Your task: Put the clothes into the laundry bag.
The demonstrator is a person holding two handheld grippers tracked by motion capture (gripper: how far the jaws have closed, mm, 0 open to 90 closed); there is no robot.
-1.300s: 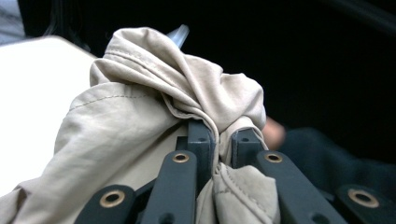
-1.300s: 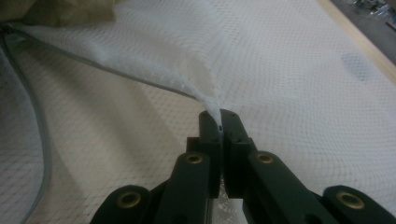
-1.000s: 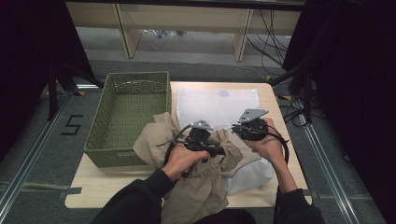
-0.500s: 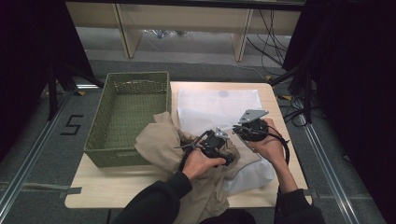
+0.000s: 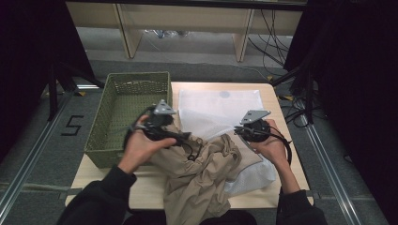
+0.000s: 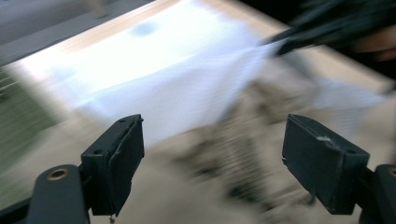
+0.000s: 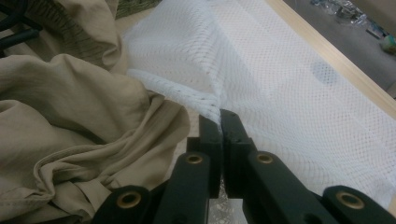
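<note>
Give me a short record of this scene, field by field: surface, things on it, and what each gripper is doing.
surface: wooden table
basket: green, on the table's left side, nothing seen inside
bag: white mesh laundry bag, lying flat
garment: beige garment, bunched at the bag's near edge, hanging over the table front
left gripper: jaws wide apart, over the garment
right gripper: jaws shut on the bag's edge, lifting it

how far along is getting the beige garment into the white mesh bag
Partly done, it seems: some of the beige garment lies inside the mesh bag. In hand: the right gripper is shut on the bag's edge, while the left gripper is open above the cloth. Left: most of the garment is outside, hanging over the table edge.
</note>
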